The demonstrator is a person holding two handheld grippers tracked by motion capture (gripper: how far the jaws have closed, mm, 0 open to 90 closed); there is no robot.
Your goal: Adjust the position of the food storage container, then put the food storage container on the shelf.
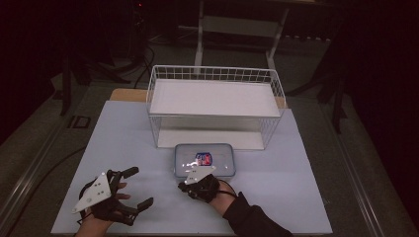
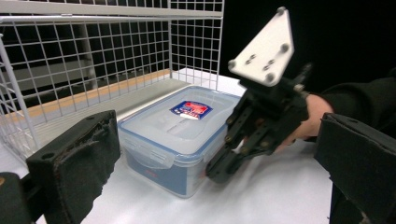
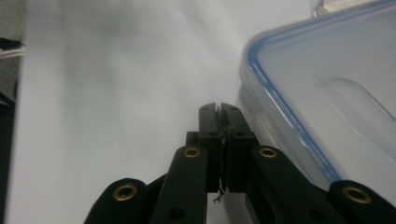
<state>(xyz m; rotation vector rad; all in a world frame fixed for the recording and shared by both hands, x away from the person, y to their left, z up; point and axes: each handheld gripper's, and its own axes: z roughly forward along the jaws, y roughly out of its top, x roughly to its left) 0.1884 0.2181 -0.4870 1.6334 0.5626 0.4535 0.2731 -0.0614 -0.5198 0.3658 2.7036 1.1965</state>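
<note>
Fingers [image 3: 219, 135] pressed together beside container [image 1: 205, 160], flat, long axis left-right

black tongs [image 3: 219, 109], brass rivets, dark sleeve [image 1: 254, 219]

My left tool [image 2: 205, 186] has its two black jaws far apart, one low on the left and one on the right, with nothing between them; past them a clear plastic box [image 2: 175, 140] with a blue-edged lid sits on the white bench [image 2: 275, 196]; a small red and blue sticker [image 2: 190, 109] is on the lid; my right tool [image 2: 219, 171] is at the box's near corner, its tips low by the side; a white wire basket [image 2: 93, 51] stands behind the box.
</note>
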